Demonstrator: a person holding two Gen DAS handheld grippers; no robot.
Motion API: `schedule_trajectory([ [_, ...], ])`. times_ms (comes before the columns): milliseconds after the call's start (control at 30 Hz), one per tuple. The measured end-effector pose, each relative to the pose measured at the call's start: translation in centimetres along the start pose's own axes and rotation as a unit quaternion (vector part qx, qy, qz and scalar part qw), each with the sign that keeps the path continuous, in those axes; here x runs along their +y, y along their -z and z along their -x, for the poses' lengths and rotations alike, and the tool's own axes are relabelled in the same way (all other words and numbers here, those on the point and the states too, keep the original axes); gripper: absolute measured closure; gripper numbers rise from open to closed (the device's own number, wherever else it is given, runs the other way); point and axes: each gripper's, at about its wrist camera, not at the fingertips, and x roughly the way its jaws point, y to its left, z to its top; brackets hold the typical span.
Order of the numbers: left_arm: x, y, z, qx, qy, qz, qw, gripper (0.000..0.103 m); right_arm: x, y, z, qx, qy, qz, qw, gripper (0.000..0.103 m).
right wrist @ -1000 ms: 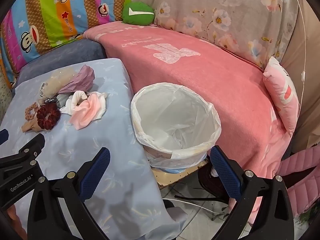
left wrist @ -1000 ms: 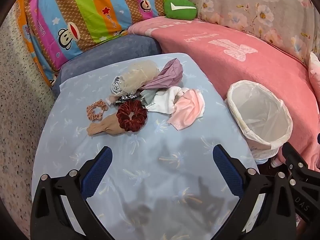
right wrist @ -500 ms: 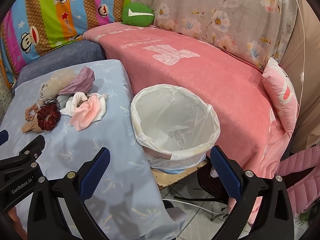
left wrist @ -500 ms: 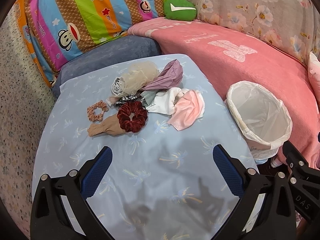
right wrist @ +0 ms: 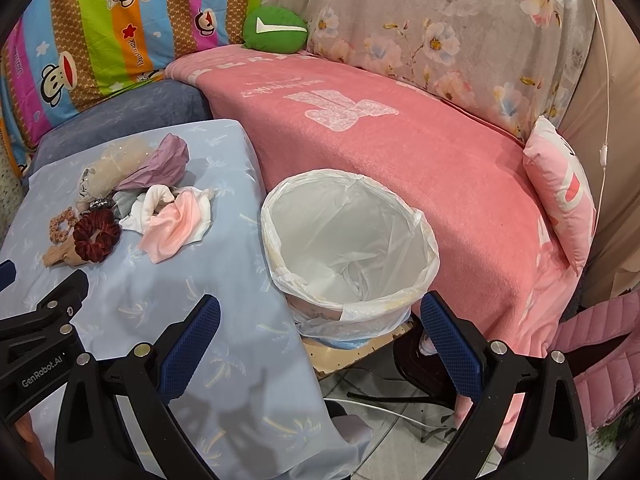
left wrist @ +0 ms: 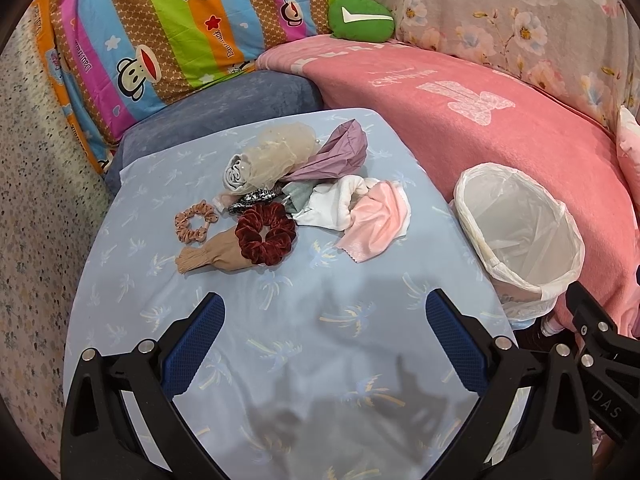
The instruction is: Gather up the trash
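Both pairs of fingers, left gripper [left wrist: 325, 336] and right gripper [right wrist: 320, 336], gape wide and empty. Farther along the counter [left wrist: 280, 344], soft, light scraps: pinch the velvet scrunchie [left wrist: 265, 238] across its ring, the pink cloth [left wrist: 376, 220] at a fold. Beside it, the bin [right wrist: 348, 240].

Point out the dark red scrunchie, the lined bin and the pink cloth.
dark red scrunchie [left wrist: 265, 235], left wrist view, velvet ring
lined bin [right wrist: 428, 240], right wrist view, right rim
pink cloth [left wrist: 374, 224], left wrist view, middle fold

Black frames, blue textured fingers [left wrist: 192, 348], silver screws
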Motion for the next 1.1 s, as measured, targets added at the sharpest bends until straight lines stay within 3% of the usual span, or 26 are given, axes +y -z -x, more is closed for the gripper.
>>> schedule_trajectory([
  [1100, -0.17, -0.36, 0.57, -0.014, 0.0, -0.004, 0.9999, 0.007, -0.49, -0.34, 0.15, -0.008, 0.006, -0.009, 1.0, 0.006],
])
